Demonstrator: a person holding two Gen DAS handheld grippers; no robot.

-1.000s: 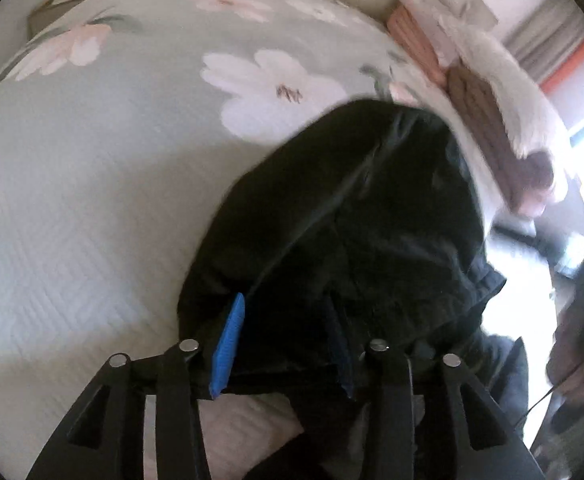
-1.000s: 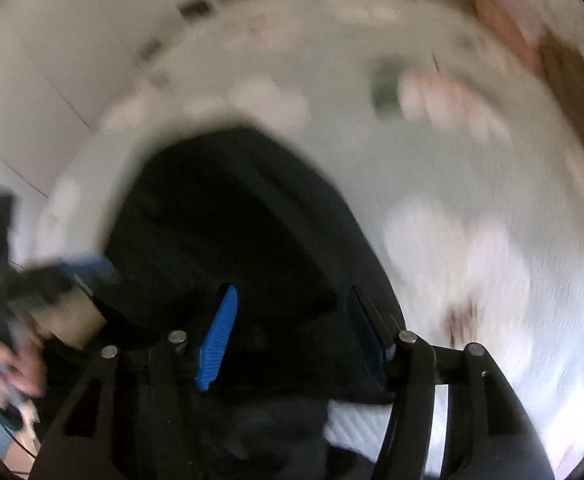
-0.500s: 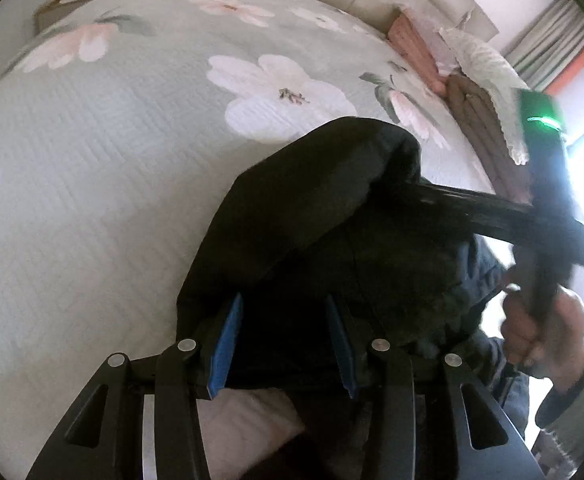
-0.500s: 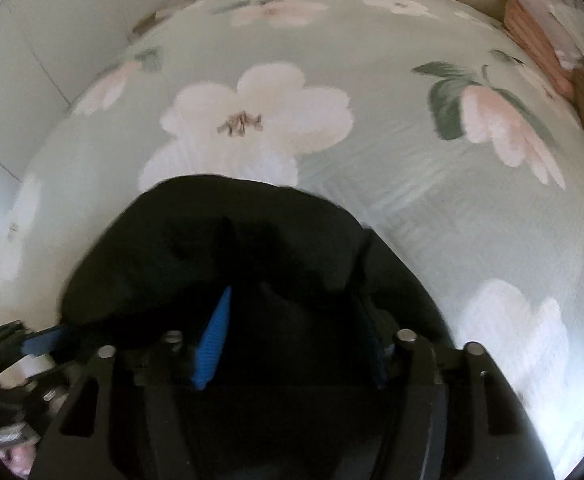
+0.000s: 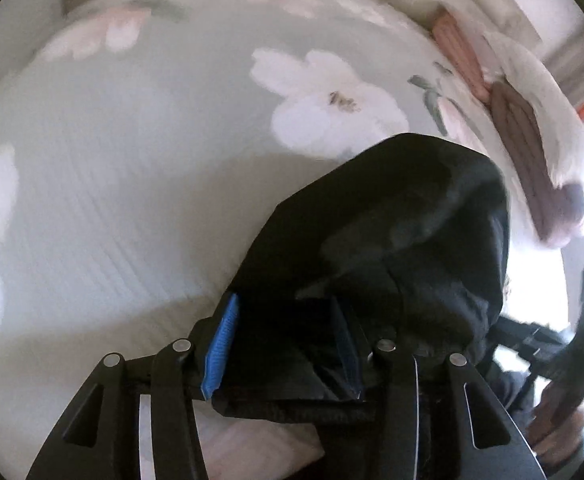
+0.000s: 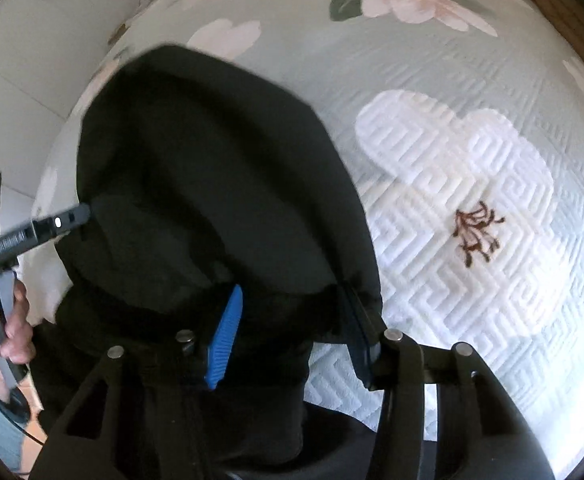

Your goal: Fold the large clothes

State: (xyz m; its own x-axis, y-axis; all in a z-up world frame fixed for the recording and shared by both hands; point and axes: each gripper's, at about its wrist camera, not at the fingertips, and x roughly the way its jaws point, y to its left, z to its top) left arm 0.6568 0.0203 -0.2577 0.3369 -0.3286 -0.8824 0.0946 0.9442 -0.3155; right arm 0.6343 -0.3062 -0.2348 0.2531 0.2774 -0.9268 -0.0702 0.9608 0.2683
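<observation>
Left gripper (image 5: pixel 286 346), black-framed with blue ribbed finger pads (image 5: pixel 222 350), is clamped on a bunched edge of the large black fabric garment (image 5: pixel 391 240). The cloth fills the gap between its fingers and rises ahead of them in a rounded, hood-like mound above the bed. To its right, at the frame edge, the other gripper's black handle shows only as a blur.

Right gripper (image 6: pixel 292 336) likewise has its fingers closed on the garment's gathered edge, the dark cloth draped over and ahead of the blue pads (image 6: pixel 224 342). At far left of this view the person's left hand (image 6: pixel 2 326) grips its grey trigger, the tool pointing into the cloth.

Under everything lies the pale green quilted floral bedspread (image 6: pixel 471 152), stitched in a raised maze pattern with big white and pink blooms. The garment looks smooth and matte.
</observation>
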